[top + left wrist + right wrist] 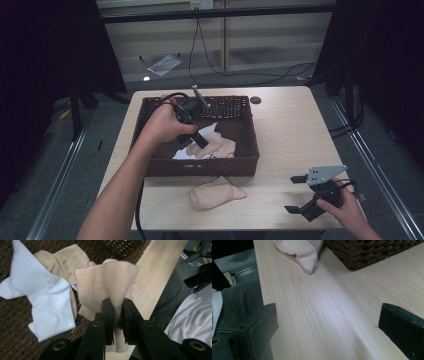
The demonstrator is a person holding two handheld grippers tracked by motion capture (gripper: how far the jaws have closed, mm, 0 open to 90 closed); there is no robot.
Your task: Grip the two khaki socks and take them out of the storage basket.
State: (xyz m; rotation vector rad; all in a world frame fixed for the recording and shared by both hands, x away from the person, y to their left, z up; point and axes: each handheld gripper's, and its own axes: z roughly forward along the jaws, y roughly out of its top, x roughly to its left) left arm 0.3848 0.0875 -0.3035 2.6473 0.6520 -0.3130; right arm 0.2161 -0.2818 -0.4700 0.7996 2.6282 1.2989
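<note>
My left gripper point(116, 305) is shut on a beige sock point(107, 282) and holds it up over the dark wicker basket point(235, 165); in the high view the left gripper point(200, 141) hangs above the basket's middle with the beige sock point(220, 147) below it. A white sock point(42, 297) and another beige sock point(62, 262) lie on the basket floor. A further beige sock point(216, 192) lies on the wooden table point(290, 135) in front of the basket. My right gripper point(299, 194) rests open near the table's front right corner, nothing between its jaws.
The beige sock's toe point(304, 255) and the basket corner point(367, 252) lie ahead of the right gripper. A round hole point(256, 100) sits in the table behind the basket. Cables run across the floor beyond the table.
</note>
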